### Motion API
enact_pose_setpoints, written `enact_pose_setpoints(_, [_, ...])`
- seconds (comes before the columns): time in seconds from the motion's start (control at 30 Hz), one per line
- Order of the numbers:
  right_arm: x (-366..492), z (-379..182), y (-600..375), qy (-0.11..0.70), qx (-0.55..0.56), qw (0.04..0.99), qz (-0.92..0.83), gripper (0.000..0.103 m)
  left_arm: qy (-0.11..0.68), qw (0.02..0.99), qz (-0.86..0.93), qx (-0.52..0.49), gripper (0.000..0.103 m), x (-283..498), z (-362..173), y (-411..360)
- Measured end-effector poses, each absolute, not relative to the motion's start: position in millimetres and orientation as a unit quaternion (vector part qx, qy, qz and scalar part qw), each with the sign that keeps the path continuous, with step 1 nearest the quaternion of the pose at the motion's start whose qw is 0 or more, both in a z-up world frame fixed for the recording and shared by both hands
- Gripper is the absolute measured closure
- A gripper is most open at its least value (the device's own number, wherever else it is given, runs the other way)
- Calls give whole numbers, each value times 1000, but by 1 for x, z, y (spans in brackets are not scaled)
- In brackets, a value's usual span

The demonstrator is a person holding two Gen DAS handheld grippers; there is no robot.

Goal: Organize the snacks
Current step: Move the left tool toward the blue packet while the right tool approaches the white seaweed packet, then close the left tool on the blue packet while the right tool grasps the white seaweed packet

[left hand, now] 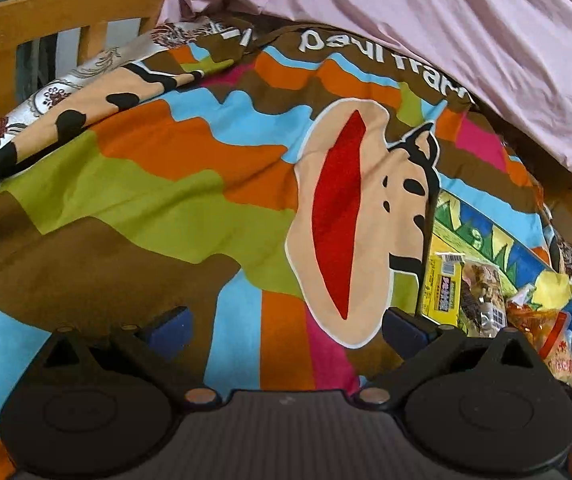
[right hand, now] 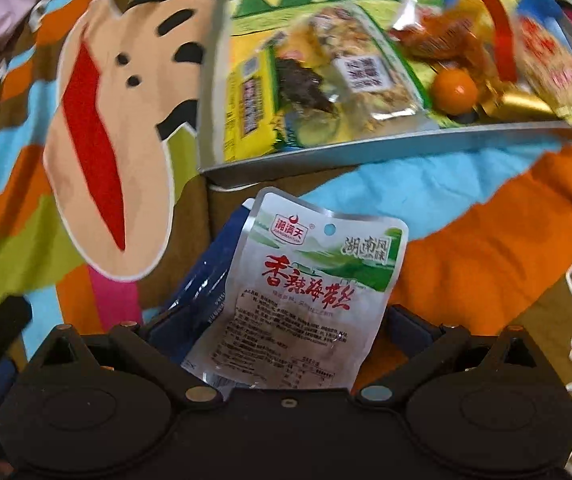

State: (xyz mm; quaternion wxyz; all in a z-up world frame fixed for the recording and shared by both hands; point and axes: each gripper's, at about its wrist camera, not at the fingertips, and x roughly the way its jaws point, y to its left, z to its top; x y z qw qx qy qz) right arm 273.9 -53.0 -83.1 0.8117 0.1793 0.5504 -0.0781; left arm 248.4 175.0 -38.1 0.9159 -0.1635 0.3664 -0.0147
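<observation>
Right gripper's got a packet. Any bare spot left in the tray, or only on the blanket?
The tray is crowded: packets overlap from its left wall to the right, with an orange ball wedged between them. No bare floor shows. Free room is on the blanket, the strip between the tray's near rim and the white packet in the right gripper, and the wide stretch under the left gripper.
</observation>
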Motion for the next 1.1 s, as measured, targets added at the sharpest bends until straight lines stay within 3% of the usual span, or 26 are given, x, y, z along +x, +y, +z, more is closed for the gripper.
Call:
enact_pose_setpoints(0.4, [270,-79,-87,547,203,812,0,18,381,914,-24,-135,0,250,-42,163])
enact_pose_setpoints(0.63, [287,-89,-91,570,237,787,-11,12,376,919,-58,-101,1,245,-37,152])
enact_pose_setpoints(0.83, [283,-80,-75,578,129,804,45,26,387,914,-73,-101,1,247,-41,152])
enact_pose_setpoints(1.1, [277,-77,-103,583,147,790,121,30,390,911,-124,-45,1,243,-43,130])
